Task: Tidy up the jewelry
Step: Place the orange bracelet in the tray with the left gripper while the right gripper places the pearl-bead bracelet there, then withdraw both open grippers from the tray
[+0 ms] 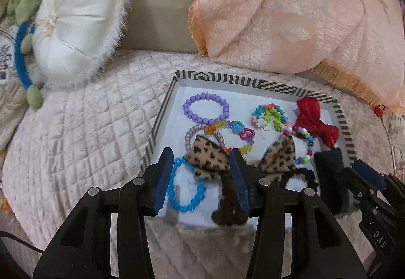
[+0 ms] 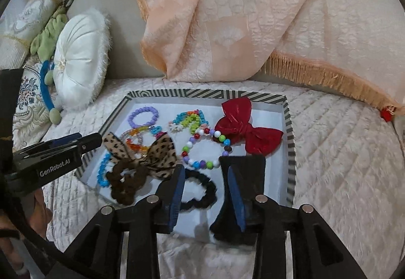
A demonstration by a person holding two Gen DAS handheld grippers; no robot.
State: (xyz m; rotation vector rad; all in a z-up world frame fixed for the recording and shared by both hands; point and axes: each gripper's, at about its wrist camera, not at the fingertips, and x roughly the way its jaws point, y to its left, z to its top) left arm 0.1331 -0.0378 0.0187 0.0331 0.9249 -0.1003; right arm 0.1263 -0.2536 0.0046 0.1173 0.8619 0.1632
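Note:
A striped-rim tray (image 1: 255,83) (image 2: 207,94) lies on the quilted bed and holds jewelry. In it are a purple bead bracelet (image 1: 205,108) (image 2: 143,116), a rainbow bead piece (image 1: 269,115) (image 2: 191,121), a red bow (image 1: 315,122) (image 2: 249,131), a multicolour bead bracelet (image 2: 206,148), a leopard-print bow scrunchie (image 1: 215,161) (image 2: 144,162), a blue bead bracelet (image 1: 186,189) and a black scrunchie (image 2: 200,189). My left gripper (image 1: 201,179) is open, its fingers either side of the leopard bow. My right gripper (image 2: 205,190) is open over the black scrunchie.
A white round cushion (image 1: 76,23) (image 2: 79,61) and a green and blue plush toy (image 1: 24,33) lie at the left. A peach fringed blanket (image 1: 291,13) (image 2: 253,13) is heaped behind the tray. The quilted cover (image 1: 83,127) spreads around the tray.

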